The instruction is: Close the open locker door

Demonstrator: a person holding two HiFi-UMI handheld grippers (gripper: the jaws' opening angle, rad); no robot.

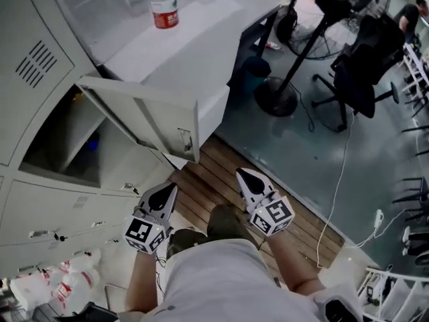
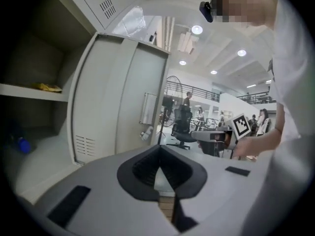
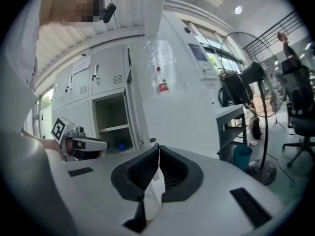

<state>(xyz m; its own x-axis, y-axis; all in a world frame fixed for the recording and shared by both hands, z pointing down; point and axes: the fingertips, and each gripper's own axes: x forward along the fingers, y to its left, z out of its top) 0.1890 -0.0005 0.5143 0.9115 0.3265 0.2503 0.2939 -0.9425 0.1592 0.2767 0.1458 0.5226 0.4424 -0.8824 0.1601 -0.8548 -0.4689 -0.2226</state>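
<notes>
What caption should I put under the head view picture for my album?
Both shut, the left tool and right tool hang near the open locker door.

The locker door (image 1: 144, 116) stands open; a bottle (image 1: 163, 5) tops the cabinet (image 1: 194, 52).

pale grey locker door (image 1: 144, 116); red-labelled clear bottle (image 1: 163, 2); brown slatted floor (image 1: 201, 180).

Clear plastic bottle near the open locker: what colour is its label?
Red. The clear plastic bottle and its label show best in the head view.
</notes>
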